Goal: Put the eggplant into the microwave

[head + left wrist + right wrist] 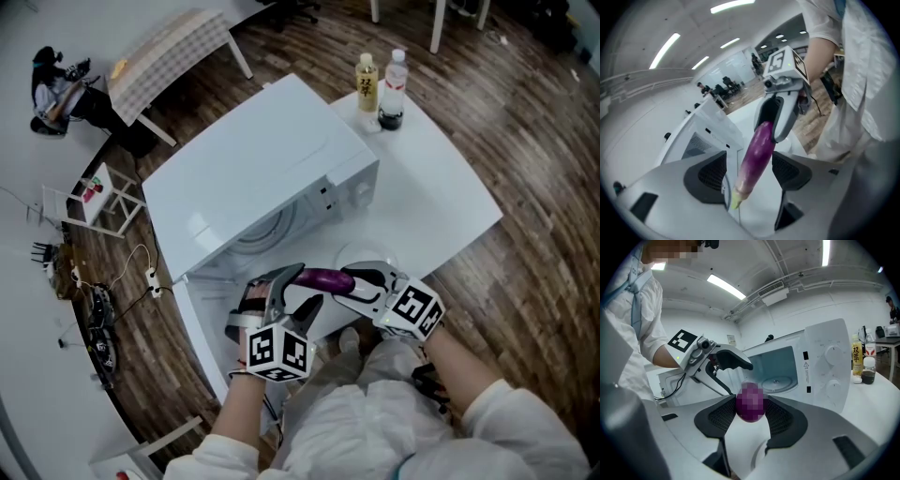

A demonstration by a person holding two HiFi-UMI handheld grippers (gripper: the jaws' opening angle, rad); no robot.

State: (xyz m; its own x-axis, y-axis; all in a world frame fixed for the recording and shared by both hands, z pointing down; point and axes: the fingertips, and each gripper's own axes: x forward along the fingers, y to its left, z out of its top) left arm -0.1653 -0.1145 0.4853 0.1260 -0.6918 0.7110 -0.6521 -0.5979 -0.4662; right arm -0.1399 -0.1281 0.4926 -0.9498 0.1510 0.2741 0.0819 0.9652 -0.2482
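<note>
The eggplant (326, 278) lay roughly level just in front of the open microwave (253, 178). Its long axis ran left to right in the head view, the green stem end on the left. The left gripper (298, 289) had its jaws spread wide around that stem end, the pads clear of it. The right gripper (349, 284) clamped the fat end. The skin was glossy purple, paler toward the stem.

White table (448, 202) w/ microwave (246, 178), 2 bottles (394, 89) at far corner.
</note>
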